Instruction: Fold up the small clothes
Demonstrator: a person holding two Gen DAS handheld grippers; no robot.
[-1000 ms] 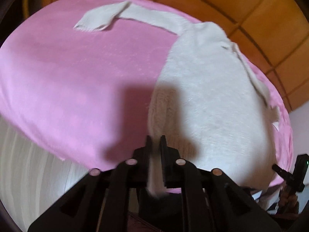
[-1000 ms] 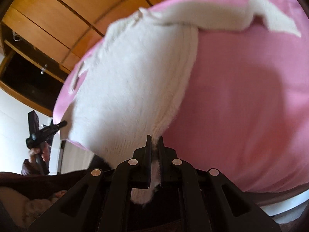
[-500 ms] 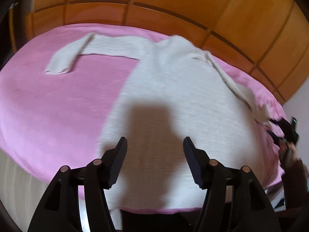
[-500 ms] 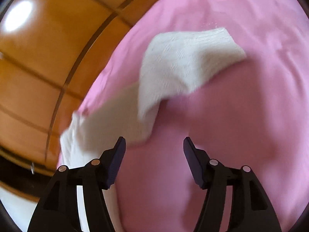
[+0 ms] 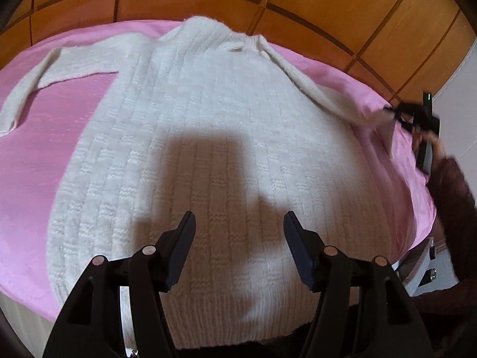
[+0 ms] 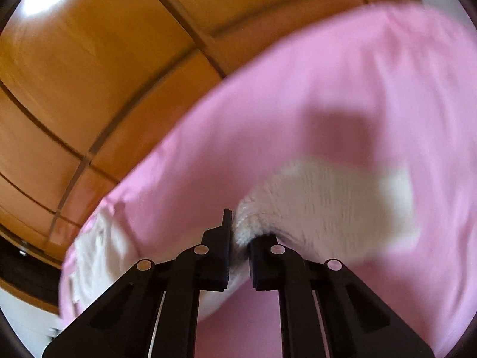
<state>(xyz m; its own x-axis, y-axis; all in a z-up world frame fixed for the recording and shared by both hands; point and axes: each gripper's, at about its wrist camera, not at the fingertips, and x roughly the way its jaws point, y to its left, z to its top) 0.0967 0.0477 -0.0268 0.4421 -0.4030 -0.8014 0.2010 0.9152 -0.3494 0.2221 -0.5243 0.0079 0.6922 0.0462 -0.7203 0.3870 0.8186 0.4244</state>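
Note:
A white knit sweater lies flat, neck away from me, on a pink bed cover. My left gripper hovers open over the lower body of the sweater, with nothing between its fingers. One sleeve stretches out to the left. The other sleeve runs to the right, where my right gripper holds its end. In the right wrist view, which is blurred, the right gripper is shut on the fluffy cuff of that sleeve, lifted off the cover.
Orange wooden panels stand behind the bed. A person's dark red sleeve reaches in at the right edge of the bed. The cover's near edge drops off below the hem. Another blurred white patch shows at the lower left.
Both grippers let go of the sweater's hem and opened. The left one shifted over the middle of the body. The right one swung out to the sleeve end and shut on the cuff.

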